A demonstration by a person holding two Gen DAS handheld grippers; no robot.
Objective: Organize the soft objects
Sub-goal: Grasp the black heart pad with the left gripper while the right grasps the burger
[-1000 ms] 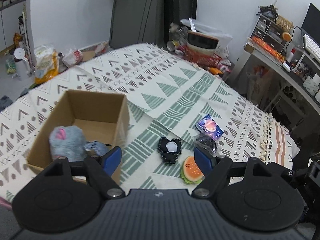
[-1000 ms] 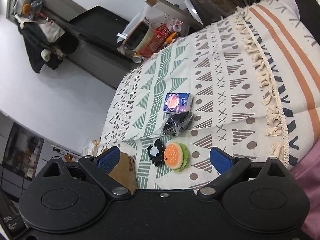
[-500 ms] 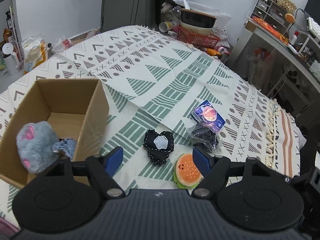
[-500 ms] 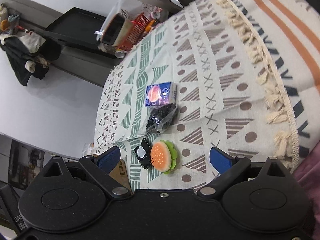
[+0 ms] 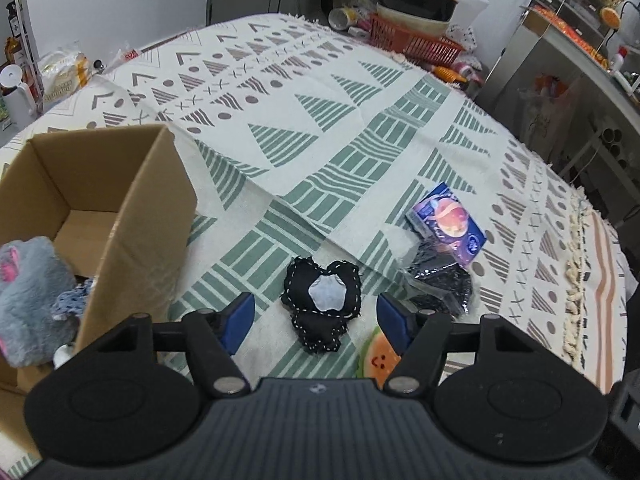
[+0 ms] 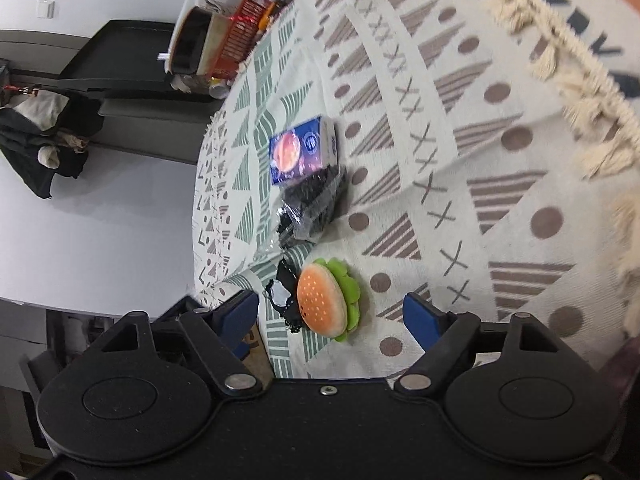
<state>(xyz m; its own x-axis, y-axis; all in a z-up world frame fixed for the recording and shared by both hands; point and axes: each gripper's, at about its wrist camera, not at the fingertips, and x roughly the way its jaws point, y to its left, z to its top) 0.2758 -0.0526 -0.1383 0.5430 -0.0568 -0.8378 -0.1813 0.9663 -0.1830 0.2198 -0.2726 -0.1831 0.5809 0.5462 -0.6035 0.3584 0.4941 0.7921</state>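
Left tool (image 5: 316, 318) released, hanging above black heart pillow (image 5: 322, 300) lying between its fingers on patterned cloth. Cardboard box (image 5: 132, 216) to tool's left. Right tool (image 6: 330, 314) released, burger plush (image 6: 326, 304) just ahead. Best approach: descend straight, pinch pillow's middle, avoid snagging cloth.

Both views were evenly lit by soft indoor light — shadows were faint. Fisheye curvature bent the frame edges strongly. The tassel fringe (image 6: 560, 76) at the right view's upper right was smeared by motion blur — the centre stayed sharp.
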